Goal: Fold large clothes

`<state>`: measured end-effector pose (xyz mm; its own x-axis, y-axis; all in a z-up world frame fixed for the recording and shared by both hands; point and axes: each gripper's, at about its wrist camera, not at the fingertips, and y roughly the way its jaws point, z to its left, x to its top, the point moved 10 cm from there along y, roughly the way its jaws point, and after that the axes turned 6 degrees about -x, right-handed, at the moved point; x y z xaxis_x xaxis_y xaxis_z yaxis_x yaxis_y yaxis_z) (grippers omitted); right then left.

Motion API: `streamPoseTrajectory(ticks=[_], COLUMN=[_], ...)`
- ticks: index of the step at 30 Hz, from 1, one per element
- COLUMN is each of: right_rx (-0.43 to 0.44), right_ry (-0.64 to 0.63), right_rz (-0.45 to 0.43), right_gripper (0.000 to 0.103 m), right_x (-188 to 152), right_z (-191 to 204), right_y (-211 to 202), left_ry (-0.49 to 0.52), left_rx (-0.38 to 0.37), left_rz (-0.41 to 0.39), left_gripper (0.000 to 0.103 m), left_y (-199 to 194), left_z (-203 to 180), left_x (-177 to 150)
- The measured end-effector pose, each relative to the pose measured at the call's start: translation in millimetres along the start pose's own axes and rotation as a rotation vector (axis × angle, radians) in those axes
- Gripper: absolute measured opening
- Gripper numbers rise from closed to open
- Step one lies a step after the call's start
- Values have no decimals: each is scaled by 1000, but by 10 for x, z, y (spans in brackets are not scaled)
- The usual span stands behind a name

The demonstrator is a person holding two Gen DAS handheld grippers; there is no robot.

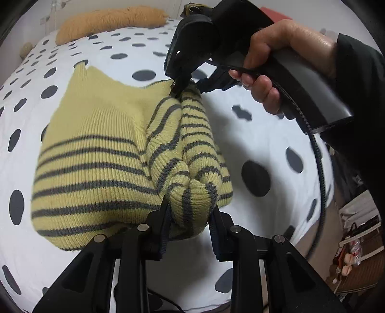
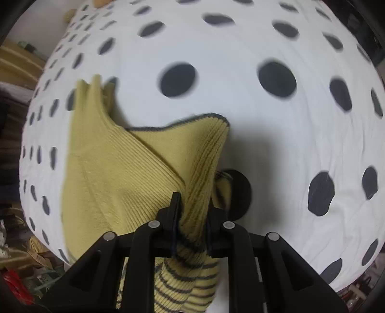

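A yellow knit sweater with grey stripes [image 1: 101,154] lies partly folded on a white bedsheet with dark dots [image 1: 264,134]. My left gripper [image 1: 190,214] is shut on a bunched striped fold at the sweater's near edge. My right gripper [image 1: 179,88], held in a hand, is shut on the sweater's far edge, so the fold hangs between both grippers. In the right wrist view the right gripper [image 2: 192,211] pinches ribbed yellow fabric [image 2: 115,173], which is lifted off the sheet [image 2: 264,144].
An orange-tan plush pillow [image 1: 110,21] lies at the head of the bed. The bed's right edge drops to a floor with shelves and clutter [image 1: 356,250]. Piled clothes and clutter [image 2: 16,240] lie left of the bed.
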<state>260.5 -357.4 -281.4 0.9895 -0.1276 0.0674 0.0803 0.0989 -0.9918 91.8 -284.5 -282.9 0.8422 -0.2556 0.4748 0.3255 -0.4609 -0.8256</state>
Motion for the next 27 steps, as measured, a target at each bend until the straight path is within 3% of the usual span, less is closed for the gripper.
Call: streamPoseTrajectory(ticks=[2, 3, 4, 6, 9, 10, 11, 13, 15, 19, 21, 24, 25, 26, 27], right_rx=[30, 43, 55, 60, 120, 150, 191, 237, 276, 419, 355, 165, 140, 141, 175], right_ry=[21, 29, 33, 45, 61, 66, 75, 95, 119, 119, 78, -29, -60, -75, -91], right_rz=[-25, -40, -53, -76, -120, -139, -164, -189, -182, -170, -192, -224, -224, -209, -173], right_gripper=[41, 44, 47, 48, 49, 55, 68, 81, 81, 81, 81, 79, 71, 53, 42], right_x=[-23, -30, -33, -61, -202, -269, -385, -608, -910, -1402, -1471, -1413, -1387, -1389, -1405], right_z=[-104, -141, -174, -255, -265, -239, -195, -146, -68, 303, 419, 506, 541, 571, 650], right_y=[55, 32, -13, -154, -456, -555, -681, -791, -825, -800, -743, -586, -529, -478, -406], left_ry=[40, 55, 60, 50, 45, 36, 22, -3, -39, -62, -63, -46, -23, 1, 21], left_rx=[38, 47, 30, -11, -27, -13, 2, 57, 168, 346, 390, 409, 418, 432, 437], left_rz=[-16, -24, -29, -33, -66, -83, -107, -152, -183, -160, -127, -99, -102, -105, -111], left_gripper=[31, 38, 48, 55, 55, 55, 55, 67, 78, 78, 77, 77, 77, 77, 77], left_y=[52, 44, 23, -30, -295, -419, -575, -862, -1100, -1260, -1198, -1063, -1045, -1020, -982], left_z=[-17, -51, -107, -156, -152, -97, -35, 193, 536, 1166, 1385, 1552, 1569, 1561, 1545], left_x=[-25, -29, -31, -7, 9, 7, -20, -56, -118, -361, -481, -580, -580, -570, -555])
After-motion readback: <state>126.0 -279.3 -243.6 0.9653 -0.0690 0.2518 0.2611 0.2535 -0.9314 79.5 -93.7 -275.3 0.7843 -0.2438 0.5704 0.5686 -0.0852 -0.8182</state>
